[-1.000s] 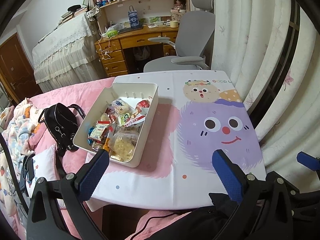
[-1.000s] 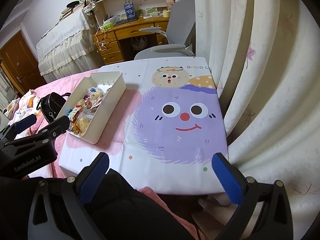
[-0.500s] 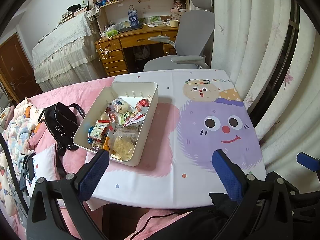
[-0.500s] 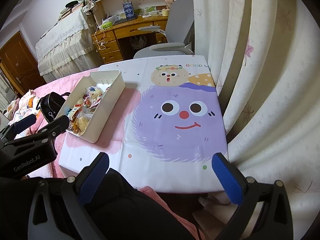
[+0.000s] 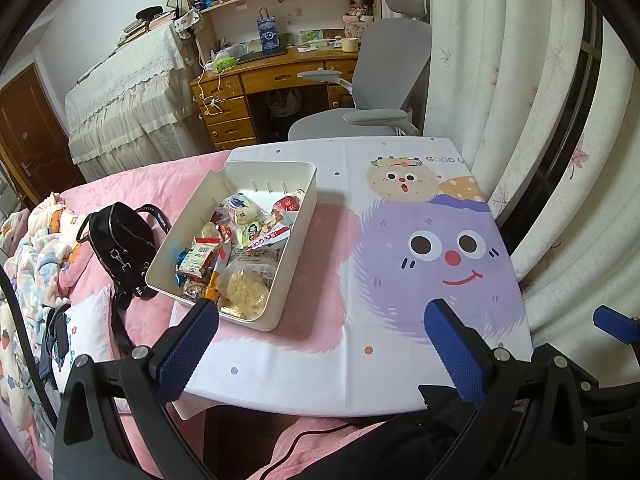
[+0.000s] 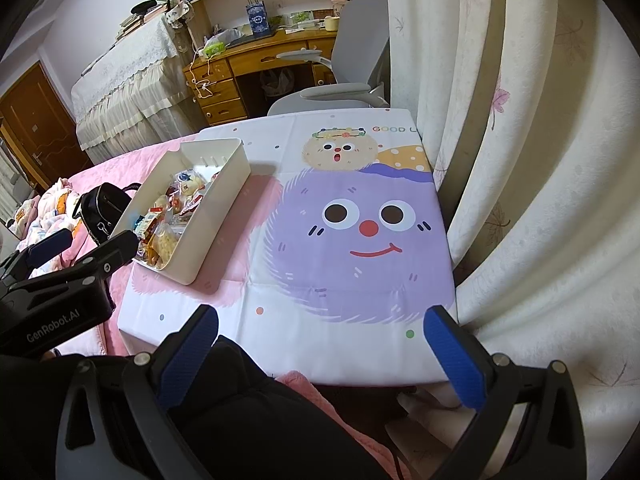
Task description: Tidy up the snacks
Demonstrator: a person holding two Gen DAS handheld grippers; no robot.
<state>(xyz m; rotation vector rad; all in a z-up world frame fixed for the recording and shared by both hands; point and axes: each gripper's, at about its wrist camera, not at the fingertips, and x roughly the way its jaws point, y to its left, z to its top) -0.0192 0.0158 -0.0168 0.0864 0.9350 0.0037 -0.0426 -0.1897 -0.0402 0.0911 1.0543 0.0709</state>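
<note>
1. A black handbag (image 5: 120, 240) lies on the pink bedspread (image 5: 132, 184) at far left, just beside the left wall of the bin.
2. The white plastic storage bin (image 5: 298, 240) stands on the left part of the small table, on the cartoon tablecloth (image 5: 360, 184). It holds the wrapped snacks (image 5: 236, 248) piled together: a clear bag of pale crackers at the near end, red-and-white packets farther in.
3. The left gripper (image 5: 322, 344) hangs over the table's near edge, jaws wide apart and empty; its left blue pad sits in front of the bin's near end.
4. The purple monster print (image 6: 360, 240) fills the right part of the cloth, with nothing lying on it.
5. The right gripper (image 6: 320, 354) hovers at the near edge, jaws spread wide, holding nothing.
6. Cream curtains (image 6: 540, 160) hang along the table's right side.
</note>
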